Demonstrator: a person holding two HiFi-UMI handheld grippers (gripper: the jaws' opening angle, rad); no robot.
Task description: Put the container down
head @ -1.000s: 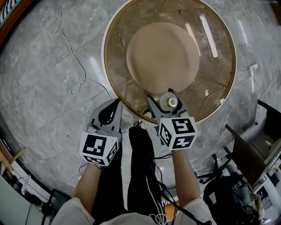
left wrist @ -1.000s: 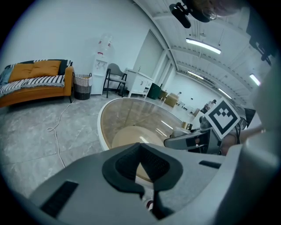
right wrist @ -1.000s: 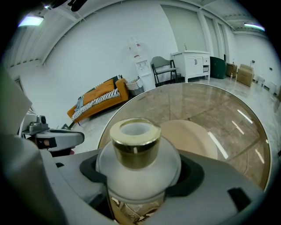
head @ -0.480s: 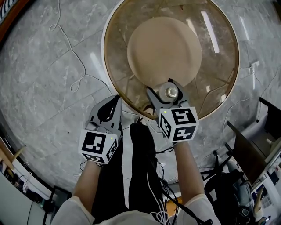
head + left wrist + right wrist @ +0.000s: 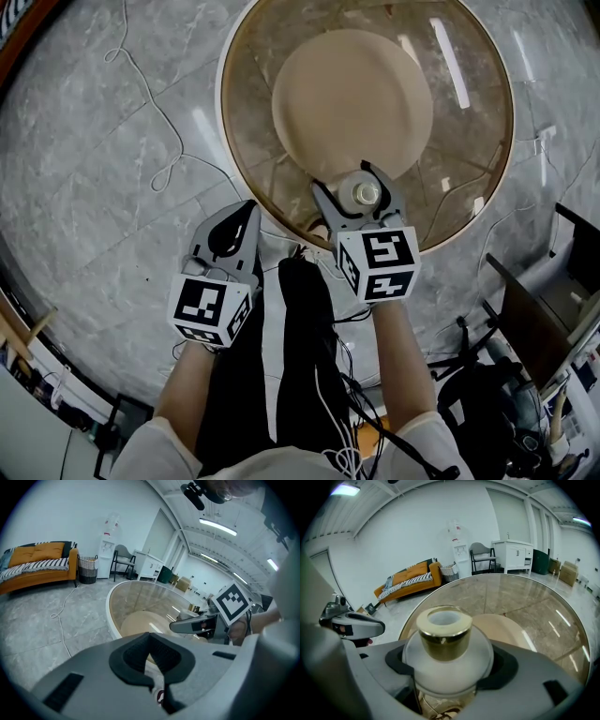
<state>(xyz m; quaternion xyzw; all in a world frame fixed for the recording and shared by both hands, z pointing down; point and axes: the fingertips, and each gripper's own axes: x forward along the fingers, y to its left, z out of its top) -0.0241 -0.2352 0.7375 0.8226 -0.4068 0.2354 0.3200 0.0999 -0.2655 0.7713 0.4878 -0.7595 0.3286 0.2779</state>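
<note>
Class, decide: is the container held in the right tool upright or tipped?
Upright: clamped in the right tool, the container has its gold neck pointing up.

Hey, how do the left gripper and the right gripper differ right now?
The right gripper is shut on the white, gold-necked container; the left gripper is shut on nothing. The right gripper reaches over the glass table; the left gripper sits short of its rim, over floor. Both point toward the table.

Frosted white container (image 5: 446, 663), gold band round its neck. Smoky brown glass table (image 5: 469, 178), beige disc (image 5: 352, 103) beneath. Grey marbled floor (image 5: 94, 169), pale veins. Orange sofa (image 5: 33, 553), black-and-white striped throw (image 5: 33, 566).
</note>
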